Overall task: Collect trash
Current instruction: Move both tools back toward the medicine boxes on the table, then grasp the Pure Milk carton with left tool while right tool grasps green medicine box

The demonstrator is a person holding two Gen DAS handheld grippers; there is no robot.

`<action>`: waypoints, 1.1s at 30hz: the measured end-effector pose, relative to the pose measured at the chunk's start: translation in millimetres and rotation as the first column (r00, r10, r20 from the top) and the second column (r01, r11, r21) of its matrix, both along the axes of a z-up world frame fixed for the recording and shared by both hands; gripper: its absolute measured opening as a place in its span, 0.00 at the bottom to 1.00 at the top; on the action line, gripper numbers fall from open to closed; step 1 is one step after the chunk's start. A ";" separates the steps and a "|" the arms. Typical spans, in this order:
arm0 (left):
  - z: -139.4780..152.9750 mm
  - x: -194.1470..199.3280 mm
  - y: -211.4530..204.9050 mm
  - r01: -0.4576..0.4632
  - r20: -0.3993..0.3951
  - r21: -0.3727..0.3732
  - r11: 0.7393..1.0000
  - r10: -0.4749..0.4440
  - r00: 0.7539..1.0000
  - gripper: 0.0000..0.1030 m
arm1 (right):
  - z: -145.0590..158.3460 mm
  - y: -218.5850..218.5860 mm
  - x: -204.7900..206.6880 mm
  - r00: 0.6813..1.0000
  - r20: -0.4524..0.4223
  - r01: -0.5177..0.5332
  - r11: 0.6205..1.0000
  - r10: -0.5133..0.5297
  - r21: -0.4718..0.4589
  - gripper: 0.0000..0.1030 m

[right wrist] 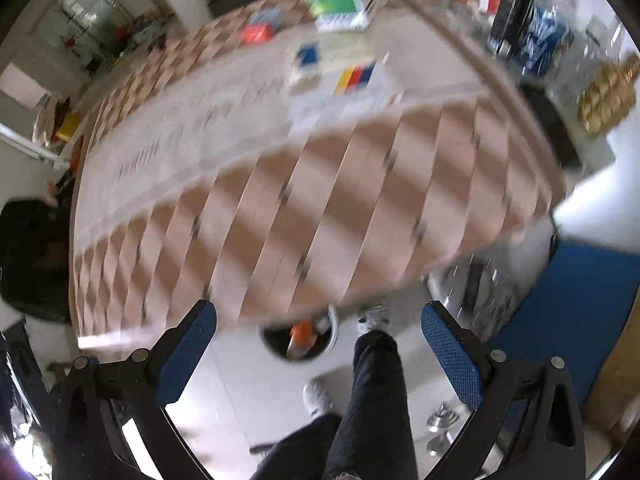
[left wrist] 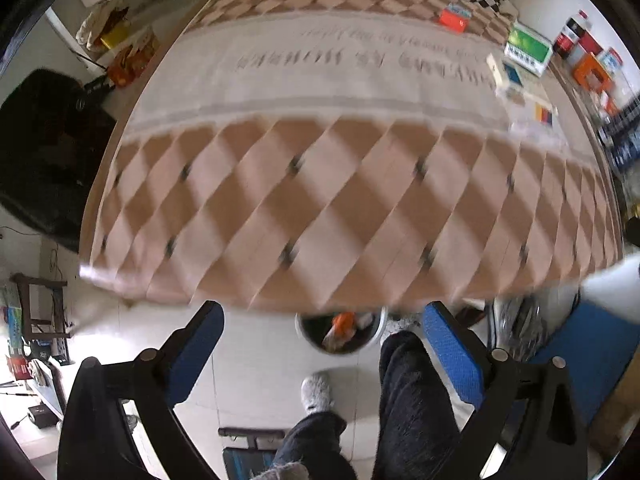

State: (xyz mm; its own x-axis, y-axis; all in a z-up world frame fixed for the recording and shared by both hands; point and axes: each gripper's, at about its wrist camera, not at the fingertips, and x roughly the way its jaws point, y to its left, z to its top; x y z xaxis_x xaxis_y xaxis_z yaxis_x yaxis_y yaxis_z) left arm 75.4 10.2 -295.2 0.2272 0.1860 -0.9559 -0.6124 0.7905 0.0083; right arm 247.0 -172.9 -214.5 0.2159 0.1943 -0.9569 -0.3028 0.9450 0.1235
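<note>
The left gripper (left wrist: 322,334) was observed held above the near edge of the surface (left wrist: 304,208), which was covered by a brown-and-pink diamond-patterned cloth with a pale printed band. Its blue-padded fingers (left wrist: 198,350) were spread wide, with nothing between them. The right gripper (right wrist: 318,340) was likewise recorded at the near edge, its blue fingers (right wrist: 452,354) parted and empty.

A round white-rimmed waste bin (left wrist: 340,332) was noted on the tiled floor just below the near edge, partly hidden by the overhanging cloth. An orange-and-white wrapper (left wrist: 342,330) was seen lying inside it; the same bin (right wrist: 298,340) appeared in the right wrist view.

Remaining items were logged toward the far right corner of the surface: a small red-orange carton (left wrist: 454,16), a green-and-white box (left wrist: 528,48), a blue-and-white packet (left wrist: 510,74) and a clear flat pack bearing yellow, red and blue stripes (left wrist: 544,114). The striped pack lay nearest the right edge; whether it touched the blue-and-white packet could not be told, owing to motion blur.

A person's dark trouser legs (left wrist: 412,400) and a grey slipper (left wrist: 318,394) were noted on the floor beside the bin.
</note>
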 end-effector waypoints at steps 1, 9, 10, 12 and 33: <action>0.4 19.3 3.9 -0.008 -0.001 0.003 1.000 0.008 1.000 0.99 | 3.2 -0.1 28.9 1.000 0.004 0.008 1.000 -0.008 0.004 1.00; -4.1 177.9 56.0 -0.072 -0.081 0.059 0.996 0.077 0.994 0.99 | 9.9 63.9 251.8 0.991 0.009 -0.132 0.985 0.134 -0.112 1.00; -6.6 199.7 63.1 -0.075 -0.099 0.076 0.994 0.082 0.992 0.99 | 7.1 80.0 276.8 0.983 0.011 -0.177 0.972 0.181 -0.154 1.00; -9.6 225.9 71.3 -0.078 -0.123 0.095 0.992 0.090 0.988 0.99 | 2.8 104.4 314.6 0.966 -0.003 -0.252 0.940 0.258 -0.230 1.00; -20.3 391.2 90.5 -0.007 -0.202 0.113 0.994 0.030 0.979 0.99 | -71.0 191.2 421.1 0.748 -0.216 -0.646 0.615 0.627 -0.452 0.99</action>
